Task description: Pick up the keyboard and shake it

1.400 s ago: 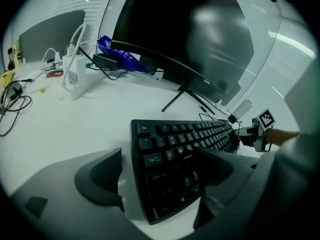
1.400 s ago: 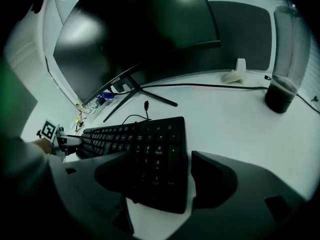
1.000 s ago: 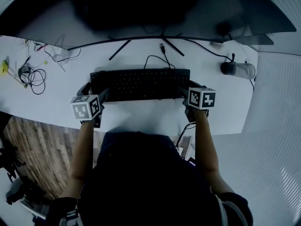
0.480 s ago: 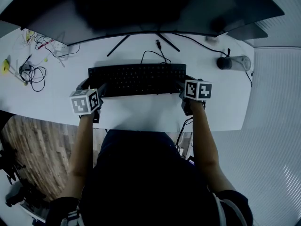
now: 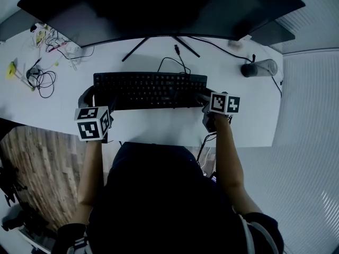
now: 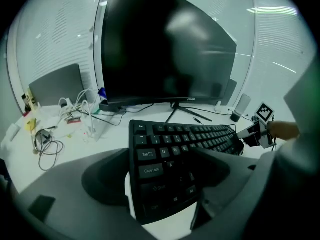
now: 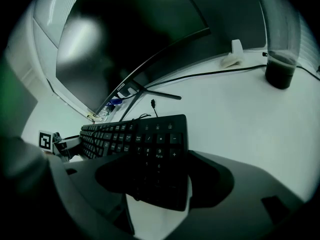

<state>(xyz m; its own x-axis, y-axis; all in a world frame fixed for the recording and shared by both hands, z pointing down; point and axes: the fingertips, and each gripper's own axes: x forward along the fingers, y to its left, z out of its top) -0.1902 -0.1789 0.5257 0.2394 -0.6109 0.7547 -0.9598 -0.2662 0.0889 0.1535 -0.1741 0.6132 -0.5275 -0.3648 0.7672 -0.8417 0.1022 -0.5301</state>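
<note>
A black keyboard lies lengthwise across the white desk, below the monitor. My left gripper straddles its left end, and the pads touch the front and back edges. In the left gripper view the Caps Lock end of the keyboard fills the gap in the left gripper. My right gripper is shut across the number-pad end. In the right gripper view that end of the keyboard sits between the jaws of the right gripper. I cannot tell whether the keyboard is off the desk.
A wide curved monitor on a V-shaped stand rises just behind the keyboard. The keyboard's cable loops toward it. Loose wires and small parts lie at the left. A dark cylinder lies at the right. The desk's front edge is near the person's body.
The keyboard and both grippers have shifted slightly left in the picture, and the monitor fills more of the top. The left gripper's cube has come a little toward me.
</note>
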